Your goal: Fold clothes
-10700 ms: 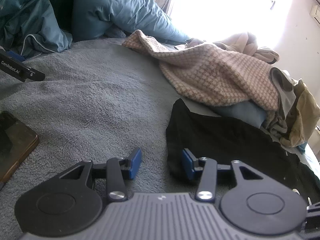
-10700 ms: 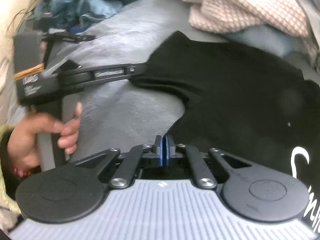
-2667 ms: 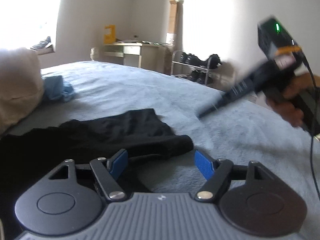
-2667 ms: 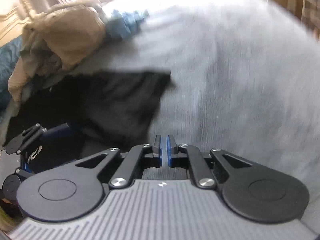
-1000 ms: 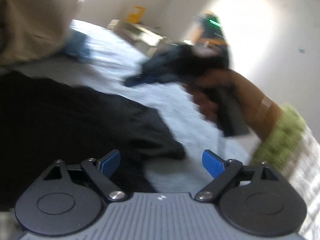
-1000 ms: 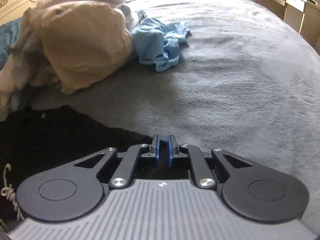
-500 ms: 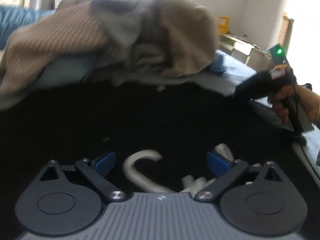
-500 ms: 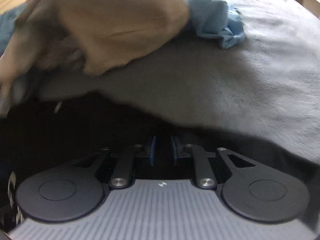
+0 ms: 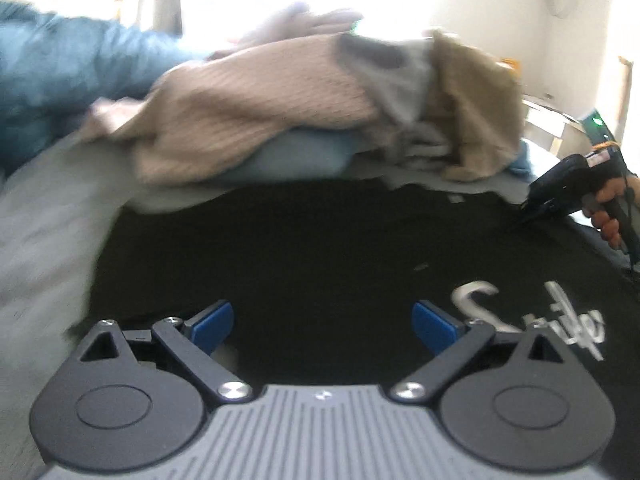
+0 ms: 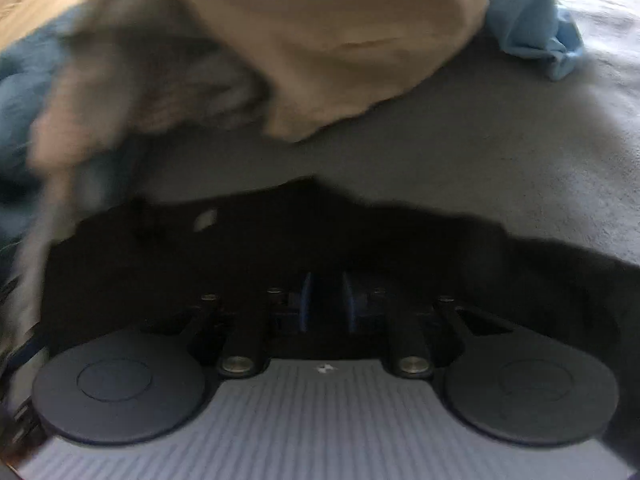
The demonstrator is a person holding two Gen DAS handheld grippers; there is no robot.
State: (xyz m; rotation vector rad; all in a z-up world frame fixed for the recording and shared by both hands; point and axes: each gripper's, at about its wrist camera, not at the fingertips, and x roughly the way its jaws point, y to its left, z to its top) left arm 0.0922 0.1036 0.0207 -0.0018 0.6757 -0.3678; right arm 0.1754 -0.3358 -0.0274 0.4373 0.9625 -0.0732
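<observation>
The black shirt lies spread flat on the grey bed, lower centre of frame, white script at lower right unreadable. Left tongs gape wide, empty; right tongs narrowly parted, gripping nothing, over its edge.

The left tongs had two blue pads on black linkage arms, each arm pinned with a silver screw to a round black disc. Between the discs sat a grey ribbed housing with a small white mark at its front edge. The right tongs had the same build. Seen from the left tongs, they showed a black body, an orange band and a green light.
</observation>
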